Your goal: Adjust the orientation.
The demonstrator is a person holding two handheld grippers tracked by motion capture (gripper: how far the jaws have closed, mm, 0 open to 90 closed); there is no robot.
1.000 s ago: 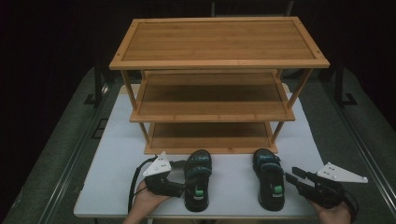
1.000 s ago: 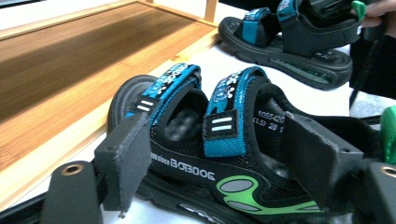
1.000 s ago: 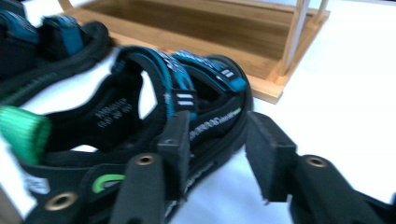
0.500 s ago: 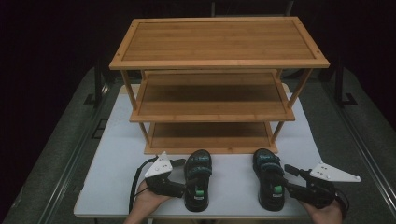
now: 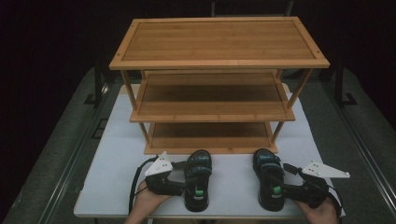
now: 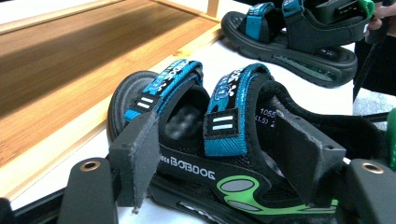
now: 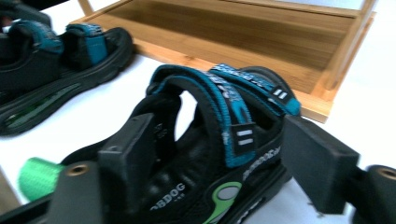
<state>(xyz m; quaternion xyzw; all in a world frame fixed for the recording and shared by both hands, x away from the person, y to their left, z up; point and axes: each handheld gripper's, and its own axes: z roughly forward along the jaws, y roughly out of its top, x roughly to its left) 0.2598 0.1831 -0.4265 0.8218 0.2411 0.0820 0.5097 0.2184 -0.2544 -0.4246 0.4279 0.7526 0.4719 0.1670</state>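
Two sandals, left sandal (image 5: 198, 185) and right sandal (image 5: 269, 183), lie well apart on the table (image 5: 116, 186), just before the three-tier shelf (image 5: 218, 88).

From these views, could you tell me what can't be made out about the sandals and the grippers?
- Left sandal: its heel is cut off by the left gripper view's bottom edge.
- Right sandal: the side lettering is blurred and partly behind a jaw in the right gripper view.
- Left gripper, right gripper: pad contact is too small to judge in the high view.
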